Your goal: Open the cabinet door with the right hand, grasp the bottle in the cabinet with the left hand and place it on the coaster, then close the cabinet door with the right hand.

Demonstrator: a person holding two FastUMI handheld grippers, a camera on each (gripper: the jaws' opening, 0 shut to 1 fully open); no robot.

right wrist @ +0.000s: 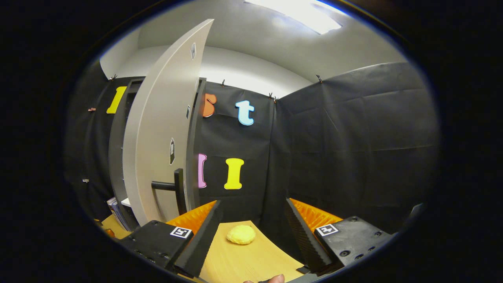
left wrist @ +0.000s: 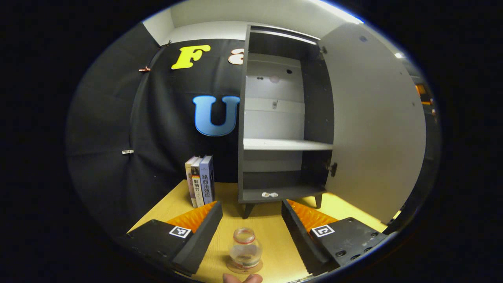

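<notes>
In the left gripper view a small clear glass bottle stands upright on a round coaster on the yellow table. My left gripper is open, its fingers wide on either side of the bottle and not touching it. Behind stands the dark cabinet with its pale door swung open to the right and its shelves bare apart from small white bits on the bottom. In the right gripper view my right gripper is open with nothing between its fingers; the open door and its dark handle are to the left.
Three books stand upright left of the cabinet. A yellow lump lies on the table ahead of the right gripper. Black cloth walls close the booth behind and to the right. A fingertip shows at the bottom edge.
</notes>
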